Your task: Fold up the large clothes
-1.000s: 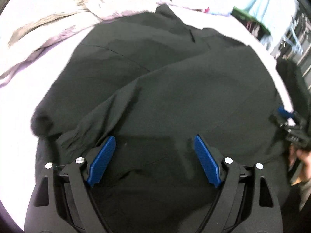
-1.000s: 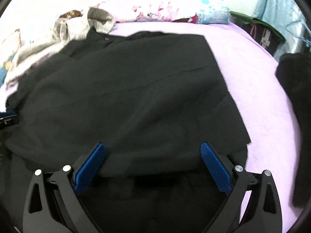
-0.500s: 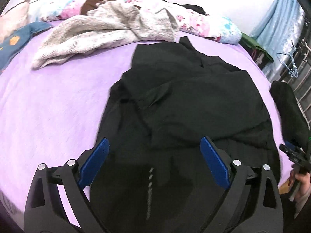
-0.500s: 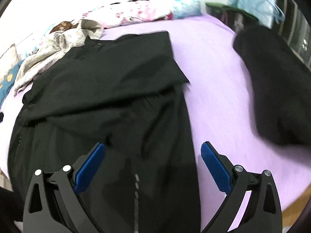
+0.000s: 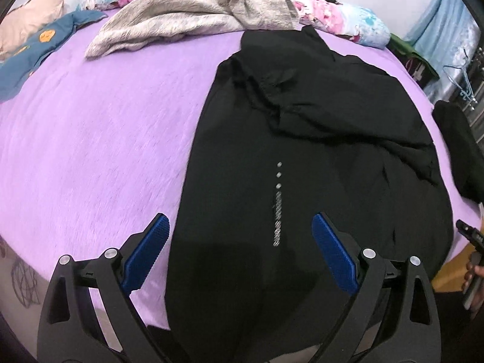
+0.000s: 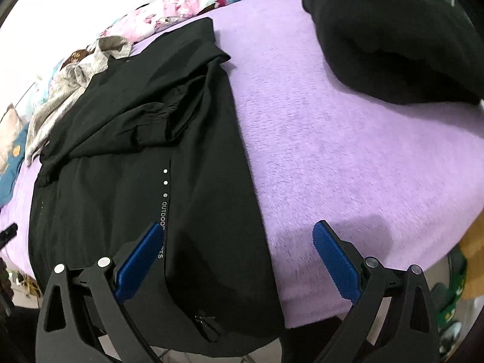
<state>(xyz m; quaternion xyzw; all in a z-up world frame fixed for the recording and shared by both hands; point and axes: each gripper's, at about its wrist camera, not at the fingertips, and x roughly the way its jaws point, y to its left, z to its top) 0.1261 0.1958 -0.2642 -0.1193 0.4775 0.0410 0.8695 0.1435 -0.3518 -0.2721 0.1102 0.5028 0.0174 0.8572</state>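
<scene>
- Black jacket [image 5: 302, 157] lies lengthwise on the purple bed [image 5: 106, 127], hem hanging over the near edge, collar end toward 12 o'clock in the left wrist view.
- Upper part is folded: a sleeve and a side panel lie bunched across the chest. Lower part lies flat.
- A line of white dots and print [image 5: 277, 208] runs down the middle of the lower part; in the right wrist view it reads partly "OUTDOO", the rest is hidden behind a tool finger.
- Left tool [image 5: 239, 249]: released, jaws wide and just been opening, nothing clamped. Jacket hem sits below and between the blue pads [image 5: 145, 251]; the left pad is over bare bed, the right pad over jacket. Cannot tell if either touches the cloth.
- Right tool [image 6: 239, 261]: released, jaws wide, nothing between the pads. Left pad over jacket, right pad over bare purple bed; the jacket's right edge runs between them.
- Grey garment [image 5: 193, 15] crumpled at 12 o'clock of the jacket, touching its collar end.
- Floral pillow [image 5: 332, 12] behind the grey garment, at 1 o'clock.
- Blue cloth [image 5: 33, 48] at 10 o'clock, well apart from the jacket.
- Second black garment [image 6: 393, 39] heaped at 1 o'clock in the right wrist view, apart from the jacket with bare bed between.
- Person's hand [image 5: 475, 281] holding the other tool shows at the 4 o'clock edge of the left wrist view.
</scene>
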